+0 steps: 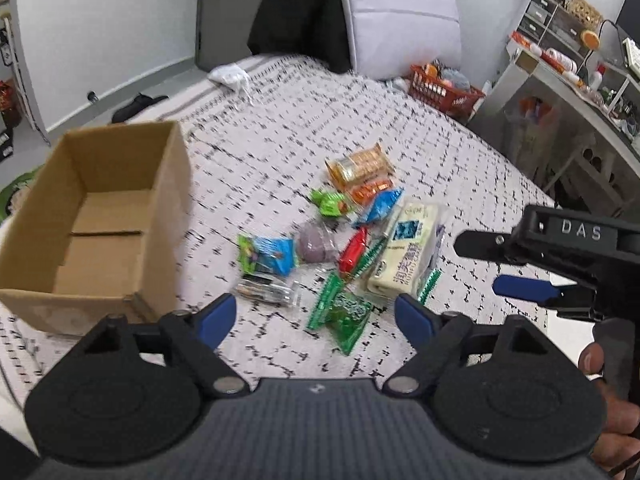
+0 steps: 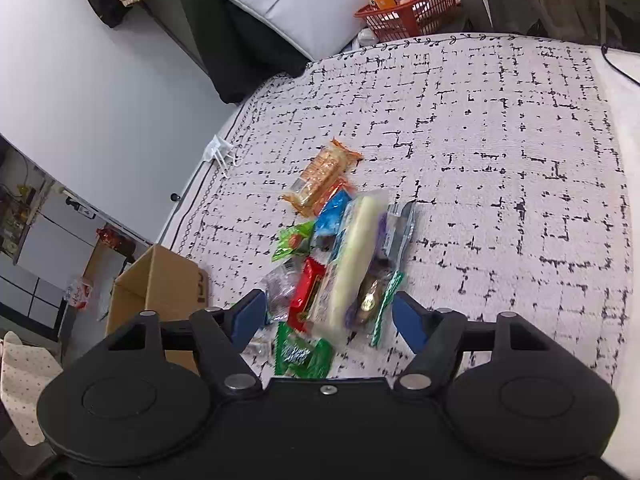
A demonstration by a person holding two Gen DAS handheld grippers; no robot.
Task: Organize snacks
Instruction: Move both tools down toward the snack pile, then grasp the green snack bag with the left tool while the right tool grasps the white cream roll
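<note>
A heap of snack packets lies on the patterned bedspread [image 1: 280, 120]: an orange cracker pack [image 1: 360, 166], a long cream pack [image 1: 404, 252], a red packet [image 1: 352, 250] and a green packet [image 1: 346, 318]. An open cardboard box [image 1: 92, 216] with nothing in it stands to their left. My left gripper [image 1: 316, 314] hovers open just short of the heap, the green packet lying below its gap. My right gripper [image 2: 328, 320] is open above the near end of the heap, over the cream pack [image 2: 354, 256] and red packet [image 2: 306, 294], its pads clear of them. It also shows from the side as the right gripper [image 1: 492, 266].
A red basket [image 2: 408, 12] and a pale zipped bag [image 1: 400, 16] sit at the bed's far end. A cluttered desk [image 1: 560, 92] stands right of the bed. A hand [image 1: 616, 420] holds the right gripper's handle. The bedspread is bare to the right of the heap.
</note>
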